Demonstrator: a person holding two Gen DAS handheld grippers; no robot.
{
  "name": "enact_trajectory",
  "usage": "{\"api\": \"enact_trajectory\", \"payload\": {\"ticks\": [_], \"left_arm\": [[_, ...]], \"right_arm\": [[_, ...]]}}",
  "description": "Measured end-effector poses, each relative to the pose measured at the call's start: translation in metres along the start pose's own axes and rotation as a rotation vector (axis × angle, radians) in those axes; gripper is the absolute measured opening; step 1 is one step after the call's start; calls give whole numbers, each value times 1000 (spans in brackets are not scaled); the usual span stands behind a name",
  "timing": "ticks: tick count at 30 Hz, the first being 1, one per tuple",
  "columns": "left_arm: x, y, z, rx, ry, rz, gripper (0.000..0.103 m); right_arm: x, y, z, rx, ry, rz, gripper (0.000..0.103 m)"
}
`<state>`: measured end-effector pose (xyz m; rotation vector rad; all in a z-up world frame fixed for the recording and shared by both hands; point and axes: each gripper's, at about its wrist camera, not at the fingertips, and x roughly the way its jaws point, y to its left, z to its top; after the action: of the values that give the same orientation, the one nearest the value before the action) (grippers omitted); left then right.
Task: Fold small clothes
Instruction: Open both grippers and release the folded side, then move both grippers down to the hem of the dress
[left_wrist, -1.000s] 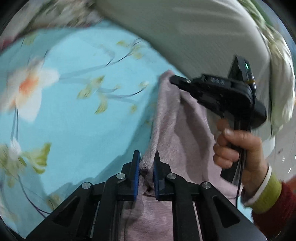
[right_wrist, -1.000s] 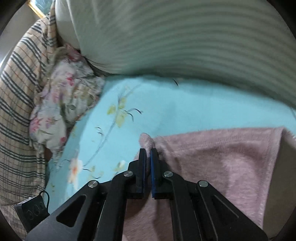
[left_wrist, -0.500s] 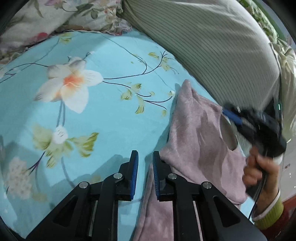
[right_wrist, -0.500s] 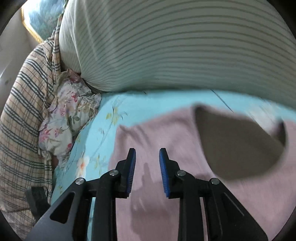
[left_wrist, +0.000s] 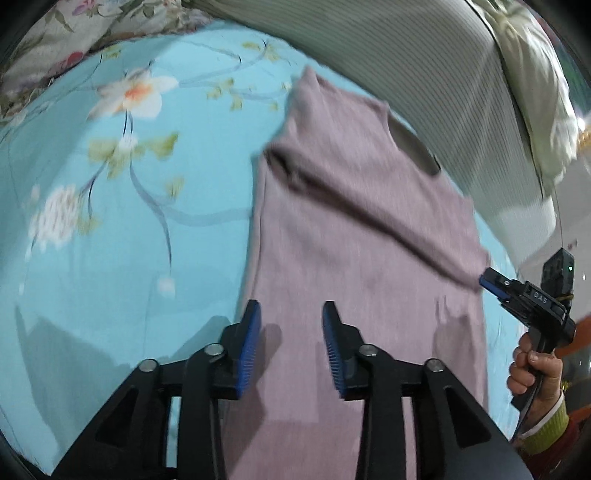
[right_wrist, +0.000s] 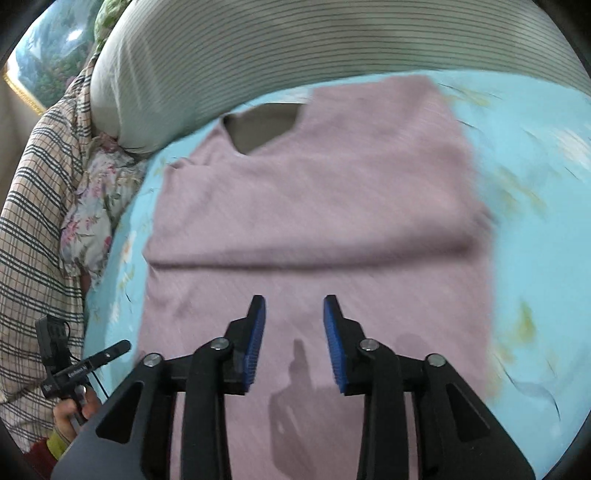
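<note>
Garment: a mauve knitted top (left_wrist: 354, 236) lies spread on the bed, filling the centre and lower middle of both wrist views; its neckline notch (right_wrist: 266, 125) shows in the upper left of the right wrist view.
Fold: a soft crease runs across the top from side to side, just above the middle of the right wrist view.
Bed: turquoise sheet with a flower print (left_wrist: 110, 192), bare at the left of the left wrist view and at the right of the right wrist view.
Left gripper (left_wrist: 291, 339): hovers over the lower part of the top; its blue-padded fingers (left_wrist: 248, 343) have just been opening and stand apart, with nothing clamped between them.
Right gripper (right_wrist: 293, 336): hovers over the top as well; fingers (right_wrist: 332, 339) have just been opening, stand apart, pads clear of the cloth.
Right gripper from the left wrist view: at the right edge of the frame, tip near the top's edge, held by a hand (left_wrist: 532, 365) in a yellow-green cuff.
Striped pillow (right_wrist: 314, 48): along the upper edge, just beyond the top's neckline.
Other bedding: checked cloth (right_wrist: 33, 206) and floral cloth (right_wrist: 96, 195) at the left of the right wrist view.
</note>
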<state>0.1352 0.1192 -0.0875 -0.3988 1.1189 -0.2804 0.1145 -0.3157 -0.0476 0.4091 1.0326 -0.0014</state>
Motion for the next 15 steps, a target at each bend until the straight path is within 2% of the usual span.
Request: {"api": "enact_trajectory", "payload": {"ticks": [7,11,15], "left_arm": [[-16,6,-56,67,97,9,54],[-26,11,-83,91,135,2,54],[-27,7,-106,117,194,-37,60]], "right_arm": [[-60,-59,-70,88,-9,-101,40],[-75,-76,-105,125,8,-101,40],[-77,-82,-136,140,46,-68,40]]}}
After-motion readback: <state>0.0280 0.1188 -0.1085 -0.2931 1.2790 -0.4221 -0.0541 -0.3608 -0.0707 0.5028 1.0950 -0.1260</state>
